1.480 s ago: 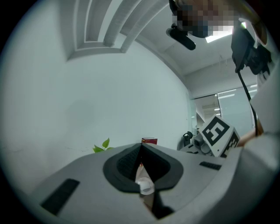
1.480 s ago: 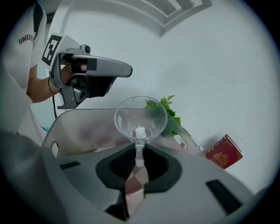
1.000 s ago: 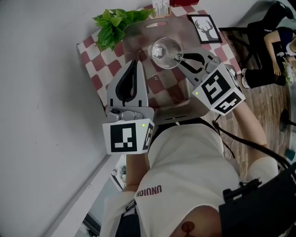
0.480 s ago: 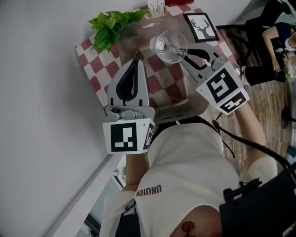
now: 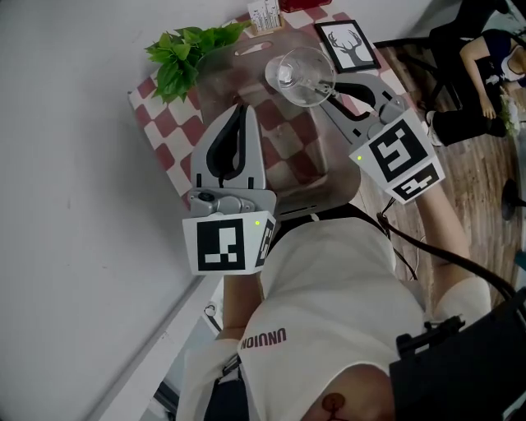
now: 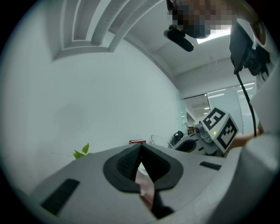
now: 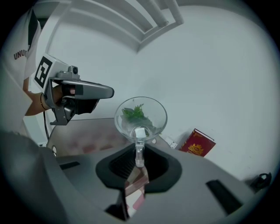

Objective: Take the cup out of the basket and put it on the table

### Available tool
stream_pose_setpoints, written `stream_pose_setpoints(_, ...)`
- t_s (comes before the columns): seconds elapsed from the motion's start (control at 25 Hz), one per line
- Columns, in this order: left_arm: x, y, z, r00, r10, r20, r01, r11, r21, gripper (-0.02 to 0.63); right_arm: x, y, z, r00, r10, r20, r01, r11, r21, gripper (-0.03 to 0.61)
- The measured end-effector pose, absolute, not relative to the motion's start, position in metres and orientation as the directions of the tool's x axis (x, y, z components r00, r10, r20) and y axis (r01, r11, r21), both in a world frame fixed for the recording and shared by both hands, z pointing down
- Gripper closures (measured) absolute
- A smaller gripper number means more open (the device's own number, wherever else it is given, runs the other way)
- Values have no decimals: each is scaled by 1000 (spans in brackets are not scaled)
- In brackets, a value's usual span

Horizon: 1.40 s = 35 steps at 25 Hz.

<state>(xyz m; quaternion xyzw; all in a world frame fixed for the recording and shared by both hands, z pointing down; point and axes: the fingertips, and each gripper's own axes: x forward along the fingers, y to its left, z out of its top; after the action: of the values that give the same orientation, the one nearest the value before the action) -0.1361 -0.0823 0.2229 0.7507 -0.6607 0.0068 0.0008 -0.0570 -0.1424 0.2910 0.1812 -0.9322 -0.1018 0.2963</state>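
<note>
Lifting phase: right claw [image 7: 139,151] grips the cup [image 5: 300,76] by its stem above the basket [image 5: 316,156]; left claw [image 6: 140,151] closed, empty. Next, probably: carry it clear and lower it upright onto the table [image 5: 156,123].

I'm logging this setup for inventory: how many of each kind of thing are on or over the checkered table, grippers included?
Stemmed glass cup: 1
Clear basket: 1
Leafy plant: 1
Framed deer picture: 1
Red book: 1
White printed card: 1
Grippers: 2, the left gripper and the right gripper
Total: 8
</note>
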Motion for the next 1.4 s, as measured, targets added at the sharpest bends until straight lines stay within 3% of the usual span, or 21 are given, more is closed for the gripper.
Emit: stream_pose_setpoints(1.4, -65, -121, 226, 246, -968, 42, -967, -248, -56, 603, 35, -190, 307, -679, -541, 496, -484, 838, 251, 520)
